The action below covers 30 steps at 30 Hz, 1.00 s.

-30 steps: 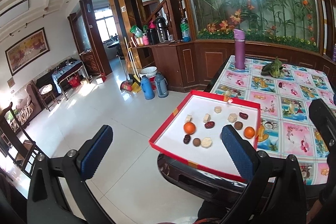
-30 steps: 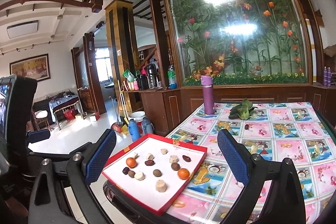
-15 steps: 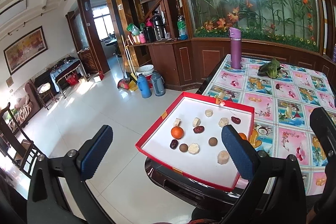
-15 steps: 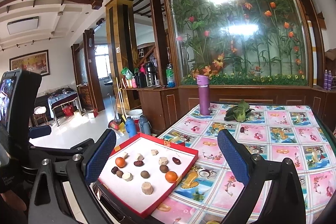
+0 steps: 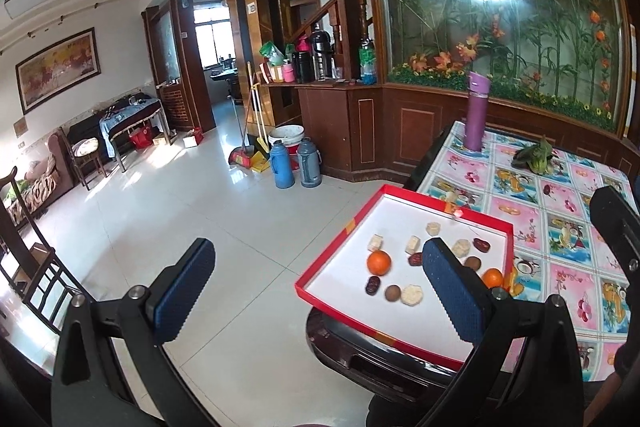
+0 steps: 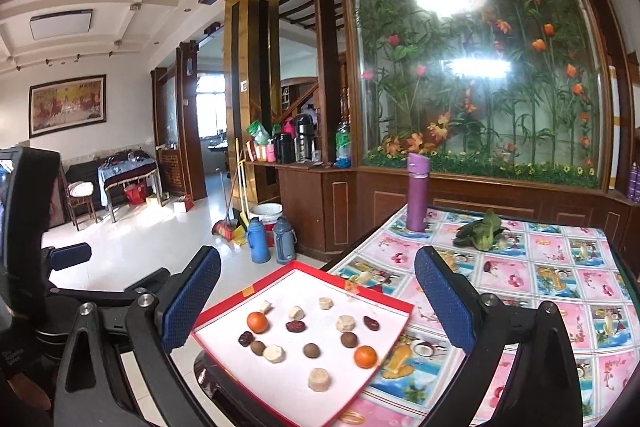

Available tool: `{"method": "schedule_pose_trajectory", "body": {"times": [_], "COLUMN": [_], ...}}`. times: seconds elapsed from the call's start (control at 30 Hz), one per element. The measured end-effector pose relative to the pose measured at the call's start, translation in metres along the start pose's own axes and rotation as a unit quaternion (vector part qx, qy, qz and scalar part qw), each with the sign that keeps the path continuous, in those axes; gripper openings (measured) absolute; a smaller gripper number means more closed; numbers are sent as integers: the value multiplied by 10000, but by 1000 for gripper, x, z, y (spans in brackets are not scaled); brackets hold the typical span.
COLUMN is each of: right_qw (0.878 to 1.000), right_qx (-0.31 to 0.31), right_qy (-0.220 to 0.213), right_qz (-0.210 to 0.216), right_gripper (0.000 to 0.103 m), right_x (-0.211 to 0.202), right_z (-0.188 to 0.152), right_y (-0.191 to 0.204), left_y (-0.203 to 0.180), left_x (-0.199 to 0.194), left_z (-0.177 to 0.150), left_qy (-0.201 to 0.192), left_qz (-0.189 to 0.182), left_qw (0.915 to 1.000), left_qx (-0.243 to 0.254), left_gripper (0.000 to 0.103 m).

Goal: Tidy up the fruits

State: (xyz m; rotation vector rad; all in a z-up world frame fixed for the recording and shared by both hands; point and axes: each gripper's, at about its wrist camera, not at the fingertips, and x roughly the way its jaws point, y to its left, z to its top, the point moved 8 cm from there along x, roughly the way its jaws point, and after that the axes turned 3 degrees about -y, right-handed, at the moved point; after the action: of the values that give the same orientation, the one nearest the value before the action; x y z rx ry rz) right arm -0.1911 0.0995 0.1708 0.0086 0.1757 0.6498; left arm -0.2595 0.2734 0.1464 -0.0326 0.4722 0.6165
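Note:
A red-rimmed white tray (image 5: 332,259) (image 6: 256,291) hangs over the table's near-left corner. In it lie two oranges (image 5: 378,262) (image 6: 365,356), several dark red dates (image 6: 295,326), brown round fruits (image 6: 349,339) and pale banana slices (image 6: 319,379). My left gripper (image 5: 320,291) is open, held above and short of the tray, and its right finger hides part of the fruit. My right gripper (image 6: 318,301) is open too, above the tray's near side, nothing between its fingers. The left gripper's body shows at the left of the right wrist view.
The table (image 6: 560,291) has a pink and blue fruit-print cloth. On it stand a purple bottle (image 6: 417,193) and a green leafy vegetable (image 6: 482,229) at the far side. Two thermos flasks (image 5: 294,163), a broom and a bucket sit on the tiled floor to the left.
Both views have shifted slightly: the tray sits a little further right in the left wrist view and lower and nearer in the right wrist view. Both grippers stay open; the fruit has not moved.

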Motion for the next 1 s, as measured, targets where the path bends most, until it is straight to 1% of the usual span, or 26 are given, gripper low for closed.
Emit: {"method": "schedule_pose_trajectory", "body": {"times": [0.37,0.53,0.83,1.0], "right_qw": [9986,9979,9983,9988], "right_qx": [-421,-528,-358,-174], "right_qy": [114,176,395,365], "right_qz": [288,344,242,262], "right_gripper": [98,98,98,98], "right_x": [24,29,38,41], "right_z": [2,-3,-14,-14], "right_y": [54,66,53,40], "left_y": [59,78,80,65], "left_x": [20,24,29,29], "left_z": [-4,-7,-11,-8], "left_qy": [-23,-52,44,72], "left_qz": [172,238,231,257], "left_qw": [9991,9985,9987,9993], "left_qx": [-376,-483,-453,-277], "left_gripper": [103,103,103,103]}}
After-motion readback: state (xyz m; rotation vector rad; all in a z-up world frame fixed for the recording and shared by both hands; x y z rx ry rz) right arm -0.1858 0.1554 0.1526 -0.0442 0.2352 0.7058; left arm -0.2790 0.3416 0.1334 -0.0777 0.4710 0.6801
